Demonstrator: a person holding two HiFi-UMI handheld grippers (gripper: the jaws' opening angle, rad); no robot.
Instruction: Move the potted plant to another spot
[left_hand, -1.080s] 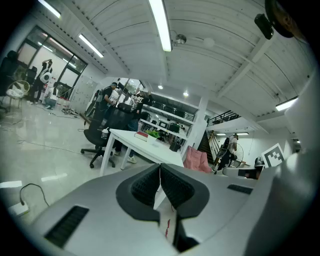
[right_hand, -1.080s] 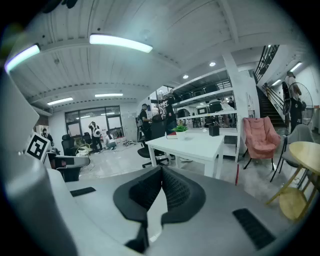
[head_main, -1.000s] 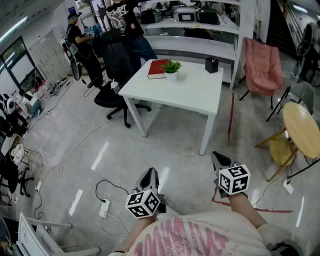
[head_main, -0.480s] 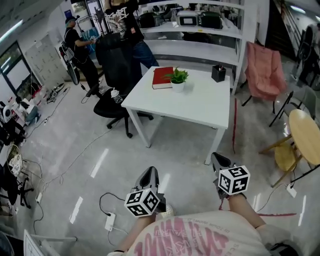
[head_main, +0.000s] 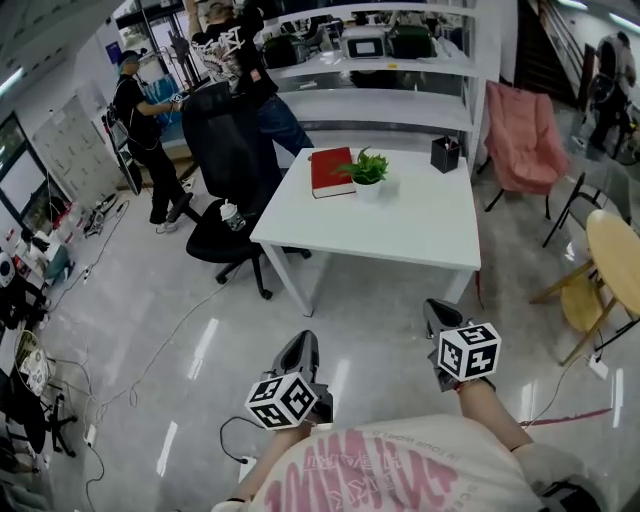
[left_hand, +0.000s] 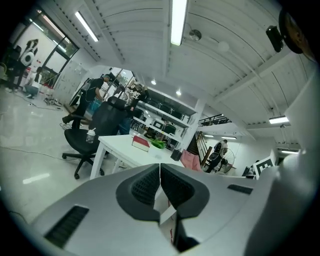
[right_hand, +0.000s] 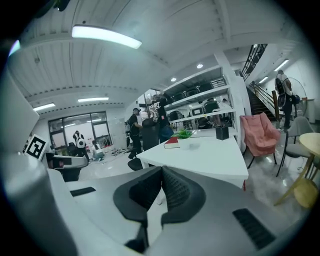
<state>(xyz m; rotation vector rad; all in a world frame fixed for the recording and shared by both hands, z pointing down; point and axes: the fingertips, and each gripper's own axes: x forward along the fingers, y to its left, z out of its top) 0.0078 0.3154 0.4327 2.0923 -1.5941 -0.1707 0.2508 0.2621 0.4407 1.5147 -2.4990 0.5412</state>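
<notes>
A small green potted plant (head_main: 368, 174) in a white pot stands on the far part of a white table (head_main: 400, 235), right beside a red book (head_main: 330, 170). It also shows in the right gripper view as the potted plant (right_hand: 184, 138) and, small, in the left gripper view as the potted plant (left_hand: 159, 144). My left gripper (head_main: 297, 352) and right gripper (head_main: 436, 316) are held low in front of me, well short of the table. Both are shut with nothing between the jaws.
A black pen holder (head_main: 445, 154) stands at the table's far right corner. A black office chair (head_main: 225, 160) is at the table's left, a pink chair (head_main: 520, 135) and a round wooden table (head_main: 615, 260) at the right. People stand by shelves behind. Cables lie on the floor.
The table with the plant has come nearer and lower in the head view. Both grippers have moved forward with me and stay shut.
</notes>
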